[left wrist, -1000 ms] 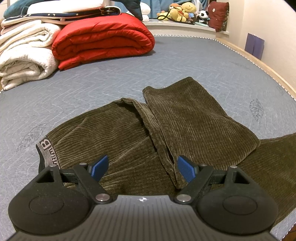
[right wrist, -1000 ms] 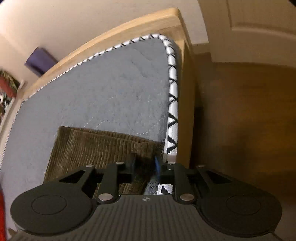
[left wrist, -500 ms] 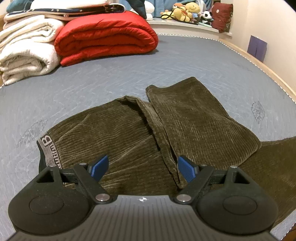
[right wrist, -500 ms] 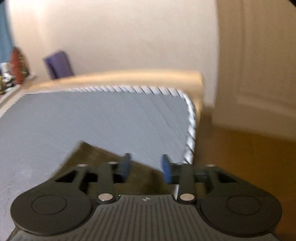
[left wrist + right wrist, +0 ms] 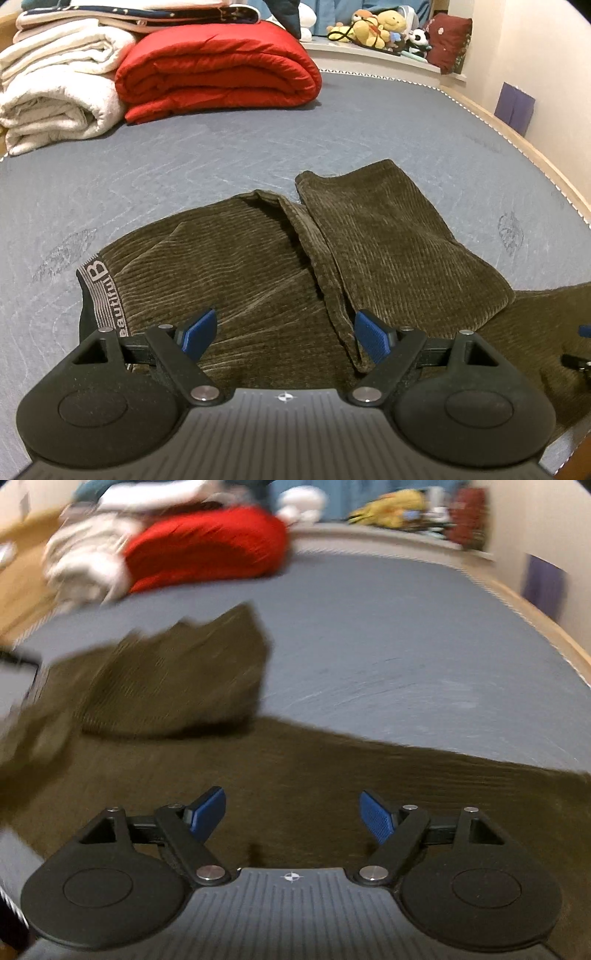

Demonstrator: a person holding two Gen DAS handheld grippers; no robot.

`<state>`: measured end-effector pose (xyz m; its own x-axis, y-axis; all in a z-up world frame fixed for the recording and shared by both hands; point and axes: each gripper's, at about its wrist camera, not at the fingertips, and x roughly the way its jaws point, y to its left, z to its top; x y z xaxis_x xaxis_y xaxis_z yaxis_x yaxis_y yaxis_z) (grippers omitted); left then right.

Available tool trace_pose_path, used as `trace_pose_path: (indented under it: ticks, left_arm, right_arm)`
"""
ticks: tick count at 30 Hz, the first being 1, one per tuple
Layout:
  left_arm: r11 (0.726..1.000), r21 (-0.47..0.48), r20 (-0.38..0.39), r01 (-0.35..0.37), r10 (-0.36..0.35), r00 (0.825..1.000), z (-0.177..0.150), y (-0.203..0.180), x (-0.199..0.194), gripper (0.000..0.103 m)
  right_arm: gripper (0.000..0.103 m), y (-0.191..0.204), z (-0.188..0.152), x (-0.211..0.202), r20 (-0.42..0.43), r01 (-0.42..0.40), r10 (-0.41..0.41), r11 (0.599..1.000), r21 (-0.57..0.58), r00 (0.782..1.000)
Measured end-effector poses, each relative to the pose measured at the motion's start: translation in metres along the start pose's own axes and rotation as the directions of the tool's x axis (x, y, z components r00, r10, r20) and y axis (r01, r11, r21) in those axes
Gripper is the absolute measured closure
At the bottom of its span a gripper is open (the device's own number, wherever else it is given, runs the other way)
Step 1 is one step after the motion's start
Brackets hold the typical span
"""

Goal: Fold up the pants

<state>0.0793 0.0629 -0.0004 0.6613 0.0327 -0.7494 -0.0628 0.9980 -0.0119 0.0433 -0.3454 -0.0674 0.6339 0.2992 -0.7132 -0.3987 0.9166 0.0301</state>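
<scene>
Olive-brown corduroy pants (image 5: 258, 266) lie on the grey mattress (image 5: 221, 155). One leg (image 5: 388, 236) is folded back over the seat; the other runs off to the right. The grey waistband (image 5: 103, 295) with lettering is at the left. My left gripper (image 5: 284, 334) is open and empty just above the seat of the pants. My right gripper (image 5: 293, 814) is open and empty over the long leg (image 5: 332, 775); that view is blurred by motion. The folded leg also shows in the right wrist view (image 5: 177, 686).
A rolled red quilt (image 5: 218, 70) and folded white blankets (image 5: 55, 92) lie at the far left of the mattress. Stuffed toys (image 5: 376, 26) sit on a ledge behind. The wooden bed frame (image 5: 517, 144) runs along the right edge.
My right gripper has opened, let go of the pant leg hem, and swung from the bed's corner round to face the pants. My left gripper has barely moved.
</scene>
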Motion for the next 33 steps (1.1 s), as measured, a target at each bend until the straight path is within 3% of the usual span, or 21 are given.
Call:
trace_pose_path:
  ticks: [3, 11, 15, 24, 29, 33]
  left_arm:
    - [1.0, -0.017, 0.002, 0.009, -0.009, 1.0, 0.001, 0.001, -0.003, 0.017]
    - [0.999, -0.032, 0.0, 0.026, -0.026, 1.0, 0.004, -0.003, -0.004, 0.017]
    - [0.999, -0.041, -0.005, 0.02, -0.021, 1.0, 0.004, 0.001, -0.002, 0.017]
    - [0.998, -0.06, -0.025, -0.003, 0.001, 1.0, 0.003, 0.02, 0.005, 0.017]
    - [0.997, -0.074, -0.032, 0.008, -0.01, 0.999, 0.003, 0.028, 0.002, 0.017]
    - [0.997, -0.078, -0.028, 0.011, -0.013, 1.0, 0.003, 0.033, -0.001, 0.017]
  right_arm:
    - [0.022, 0.004, 0.013, 0.008, 0.006, 0.023, -0.024, 1.0, 0.021, 1.0]
    - [0.02, -0.008, 0.063, 0.039, 0.107, 0.107, -0.133, 0.97, 0.216, 0.985]
    - [0.016, -0.002, 0.084, 0.067, 0.121, 0.089, -0.123, 0.962, 0.257, 0.985]
    - [0.013, 0.027, 0.106, 0.128, 0.053, 0.09, -0.104, 0.972, 0.218, 0.993]
    - [0.012, 0.043, 0.107, 0.154, 0.005, 0.115, -0.116, 0.984, 0.134, 0.993]
    - [0.019, 0.059, 0.108, 0.161, 0.0, 0.104, -0.104, 0.993, 0.051, 0.995]
